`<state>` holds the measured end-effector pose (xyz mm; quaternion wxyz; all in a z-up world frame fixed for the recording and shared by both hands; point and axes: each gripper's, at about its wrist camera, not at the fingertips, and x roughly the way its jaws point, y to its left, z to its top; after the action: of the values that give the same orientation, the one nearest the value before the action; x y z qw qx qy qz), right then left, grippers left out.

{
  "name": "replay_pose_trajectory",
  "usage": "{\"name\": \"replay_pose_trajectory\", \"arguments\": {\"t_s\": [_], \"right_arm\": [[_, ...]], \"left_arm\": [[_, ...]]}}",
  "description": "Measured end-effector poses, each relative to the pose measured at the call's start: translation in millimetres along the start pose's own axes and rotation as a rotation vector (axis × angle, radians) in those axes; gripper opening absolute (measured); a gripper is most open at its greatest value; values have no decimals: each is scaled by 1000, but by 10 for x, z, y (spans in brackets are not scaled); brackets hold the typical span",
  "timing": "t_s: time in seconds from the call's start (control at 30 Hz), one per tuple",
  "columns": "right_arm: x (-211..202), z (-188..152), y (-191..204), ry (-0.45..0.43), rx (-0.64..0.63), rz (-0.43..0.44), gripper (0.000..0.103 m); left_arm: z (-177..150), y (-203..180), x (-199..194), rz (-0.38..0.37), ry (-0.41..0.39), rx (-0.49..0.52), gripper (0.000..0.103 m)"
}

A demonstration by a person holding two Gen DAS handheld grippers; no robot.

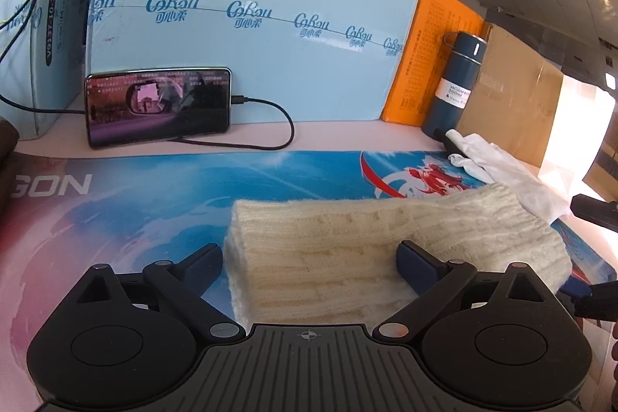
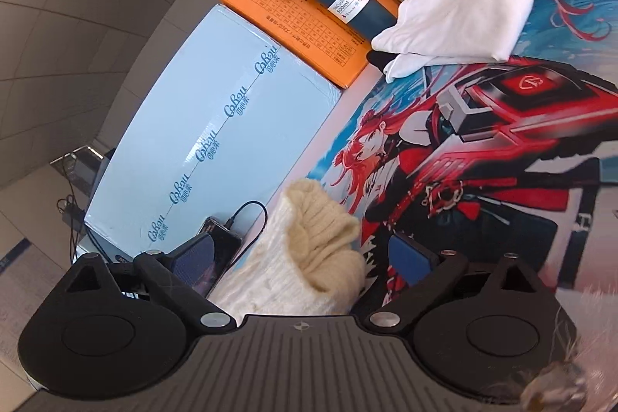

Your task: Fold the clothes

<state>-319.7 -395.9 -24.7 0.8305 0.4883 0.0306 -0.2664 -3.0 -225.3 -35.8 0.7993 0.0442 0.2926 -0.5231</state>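
A cream knitted garment (image 1: 347, 250) lies folded on the printed desk mat (image 1: 154, 188). My left gripper (image 1: 309, 259) is open, its jaws wide apart, with the garment's near-left part between them; its right finger (image 1: 419, 267) rests on the knit. In the right wrist view the same cream knit (image 2: 309, 257) lies bunched between the open jaws of my right gripper (image 2: 305, 257), which is tilted sideways. A folded white garment (image 2: 471, 2) lies at the mat's far corner and shows in the left wrist view (image 1: 498, 168) too.
A phone (image 1: 158, 105) on a charging cable leans on a light blue box (image 1: 251, 6). A dark blue vacuum bottle (image 1: 454, 83) stands by an orange box (image 1: 428, 53) and a cardboard sheet (image 1: 513, 95). My right gripper's tip (image 1: 595, 211) shows at the right edge.
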Motion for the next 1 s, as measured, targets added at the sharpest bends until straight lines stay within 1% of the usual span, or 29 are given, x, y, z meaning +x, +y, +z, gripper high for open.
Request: {"name": "replay_pose_trajectory", "arguments": {"t_s": [0.1, 0.2, 0.27, 0.3, 0.47, 0.53, 0.57, 0.6, 0.63, 0.67, 0.7, 0.73, 0.8, 0.83, 0.87, 1.0], "right_arm": [[-139, -37, 71, 6, 16, -63, 102], [-141, -112, 139, 60, 19, -98, 102], [-53, -180, 187, 114, 8, -104, 102], [4, -207, 211, 125, 4, -101, 102], [314, -308, 350, 158, -25, -71, 102], [429, -351, 433, 154, -52, -80, 102], [478, -379, 475, 153, -70, -87, 100], [505, -407, 492, 147, -79, -88, 93], [519, -433, 492, 137, -80, -85, 81], [533, -459, 492, 128, -82, -83, 78], [546, -484, 493, 118, -84, -80, 70], [545, -488, 478, 112, -79, -72, 62], [521, -465, 430, 102, -60, -46, 55], [499, -451, 413, 94, -61, -35, 52], [471, -435, 403, 85, -68, -25, 51], [323, -354, 330, 58, -85, 17, 49]], "left_arm": [[-7, 23, 7, -5, 7, -20, 100], [-9, 97, 46, -28, 28, -67, 101], [-11, 118, 54, -38, 30, -80, 102], [-13, 114, 56, -40, 30, -80, 102], [-22, 146, 55, -87, 31, -100, 102], [-26, 141, 49, -98, 31, -101, 102], [-27, 134, 48, -102, 31, -99, 101], [-29, 136, 46, -106, 29, -102, 101], [-31, 145, 44, -111, 27, -108, 101], [-32, 153, 42, -115, 24, -114, 101], [-35, 159, 38, -118, 20, -119, 100], [-37, 165, 32, -121, 15, -123, 98], [-42, 175, 21, -133, 5, -131, 91], [-43, 178, 16, -149, 0, -134, 85], [-44, 182, 11, -164, -5, -137, 82], [-61, 144, -8, -280, -19, -137, 81]]}}
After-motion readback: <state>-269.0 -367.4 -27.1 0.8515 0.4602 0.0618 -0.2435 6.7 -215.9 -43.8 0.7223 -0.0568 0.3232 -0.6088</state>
